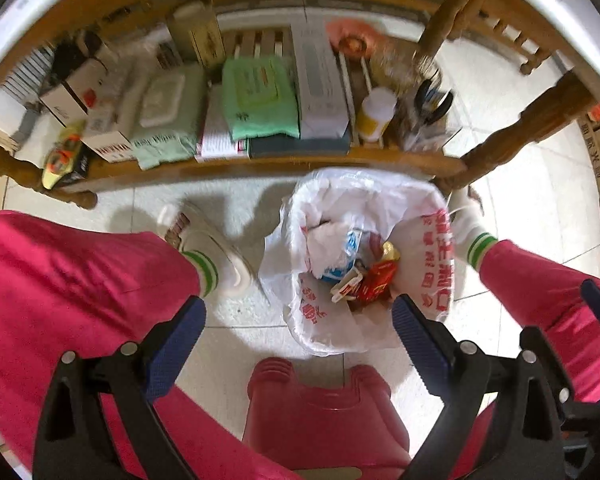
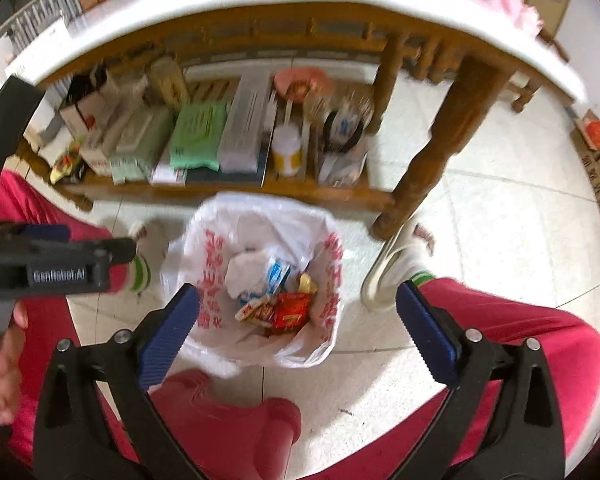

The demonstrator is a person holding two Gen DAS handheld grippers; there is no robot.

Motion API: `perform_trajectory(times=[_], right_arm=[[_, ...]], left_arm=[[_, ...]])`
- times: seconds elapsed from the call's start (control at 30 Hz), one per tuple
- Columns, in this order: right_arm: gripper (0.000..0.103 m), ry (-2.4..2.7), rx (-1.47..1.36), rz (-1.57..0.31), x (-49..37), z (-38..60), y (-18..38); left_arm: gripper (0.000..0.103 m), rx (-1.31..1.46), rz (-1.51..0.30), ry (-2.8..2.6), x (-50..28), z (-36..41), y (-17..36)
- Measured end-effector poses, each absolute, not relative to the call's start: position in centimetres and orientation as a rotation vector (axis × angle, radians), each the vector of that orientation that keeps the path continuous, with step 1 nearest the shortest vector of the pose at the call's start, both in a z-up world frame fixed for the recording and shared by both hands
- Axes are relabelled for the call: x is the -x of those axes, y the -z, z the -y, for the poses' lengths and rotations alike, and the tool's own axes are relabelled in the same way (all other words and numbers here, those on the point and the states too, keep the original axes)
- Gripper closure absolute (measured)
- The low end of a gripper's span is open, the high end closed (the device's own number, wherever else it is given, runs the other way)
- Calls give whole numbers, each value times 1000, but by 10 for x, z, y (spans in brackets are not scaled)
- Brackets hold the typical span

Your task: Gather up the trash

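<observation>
So the person is sitting on a red stool (image 1: 328, 412) with the trash bag (image 1: 432, 280) on the floor tiles between their feet, right in front of the wooden table's lower shelf (image 1: 260, 162). The bag is a white plastic one with red print, mouth open, and there's already stuff in it: crumpled white tissue (image 2: 246, 274), a blue-and-white packet (image 2: 278, 274), a red snack wrapper (image 2: 292, 310) and a yellowish one (image 2: 308, 283) beside it. So I'd say a good chunk of the collecting is done, at least for whatever those pieces were.

Both tools are above the bag and carrying nothing. The left gripper (image 1: 298, 328) has its blue pads spread wide, nothing between them, pointing pretty much straight down. The right gripper (image 2: 298, 320) is spread wide too, empty, angled down at the bag.

What's left? Hard to say. The shelf is packed with boxes, wipes packs and a yellow-and-white bottle (image 1: 374, 114), but that looks like storage, not rubbish. The white tabletop edge shows nothing I can make out. No loose trash is visible on the floor around the bag.
</observation>
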State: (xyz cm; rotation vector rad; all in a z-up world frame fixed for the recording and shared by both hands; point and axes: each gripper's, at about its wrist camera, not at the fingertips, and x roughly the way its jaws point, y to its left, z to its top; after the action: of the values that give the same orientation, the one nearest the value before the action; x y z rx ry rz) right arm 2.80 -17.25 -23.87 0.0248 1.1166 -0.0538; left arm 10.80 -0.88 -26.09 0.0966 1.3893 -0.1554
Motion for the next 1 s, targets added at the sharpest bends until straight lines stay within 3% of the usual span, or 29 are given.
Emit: perform_trajectory(times=[1.0], right_arm=[[7,203,18,-379,109,151,5]], left_arm=[[8,-61,-513,82,33,5,-1]])
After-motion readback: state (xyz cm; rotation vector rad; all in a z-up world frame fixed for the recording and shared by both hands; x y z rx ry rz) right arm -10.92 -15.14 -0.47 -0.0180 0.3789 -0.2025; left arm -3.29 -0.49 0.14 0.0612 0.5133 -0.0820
